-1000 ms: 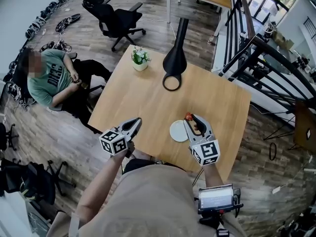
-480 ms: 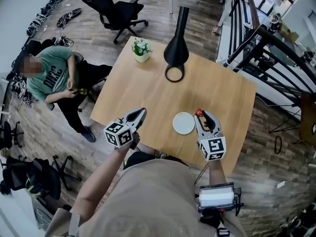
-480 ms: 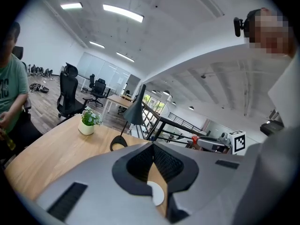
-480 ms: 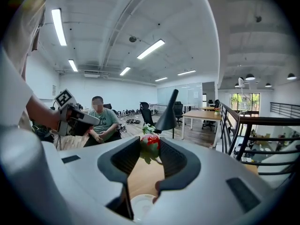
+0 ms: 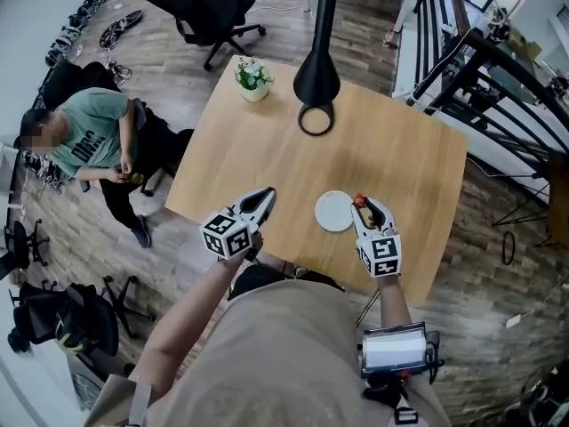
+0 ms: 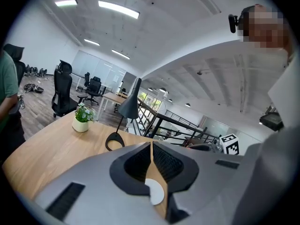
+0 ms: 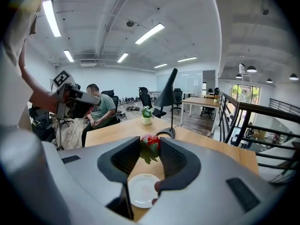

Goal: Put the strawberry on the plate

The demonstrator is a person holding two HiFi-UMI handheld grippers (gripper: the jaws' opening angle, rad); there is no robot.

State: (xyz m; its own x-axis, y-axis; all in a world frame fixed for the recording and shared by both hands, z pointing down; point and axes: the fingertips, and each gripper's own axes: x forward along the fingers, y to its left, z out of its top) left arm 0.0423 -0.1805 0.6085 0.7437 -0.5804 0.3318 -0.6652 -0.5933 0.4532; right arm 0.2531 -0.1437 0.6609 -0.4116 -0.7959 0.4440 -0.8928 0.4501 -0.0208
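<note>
The white plate [image 5: 334, 211] lies near the front edge of the wooden table [image 5: 267, 158]. My right gripper [image 5: 363, 205] hovers just right of the plate, shut on the red strawberry [image 5: 359, 200]. In the right gripper view the strawberry [image 7: 151, 142] with its green leaves sits between the jaw tips, above the plate [image 7: 142, 190]. My left gripper [image 5: 265, 194] is over the table's front edge, left of the plate, its jaws shut with nothing in them. In the left gripper view part of the plate [image 6: 155, 192] shows through the gap below the closed tips.
A black lamp with a ring base [image 5: 316, 118] and a small potted plant [image 5: 253, 78] stand at the far side of the table. A seated person [image 5: 89, 145] is at the left, beside black office chairs [image 5: 200, 12]. A black railing [image 5: 480, 69] runs along the right.
The head view has shifted. The right gripper still holds the strawberry and has drawn a little nearer along the plate's right side. The left gripper has edged forward and right over the table edge.
</note>
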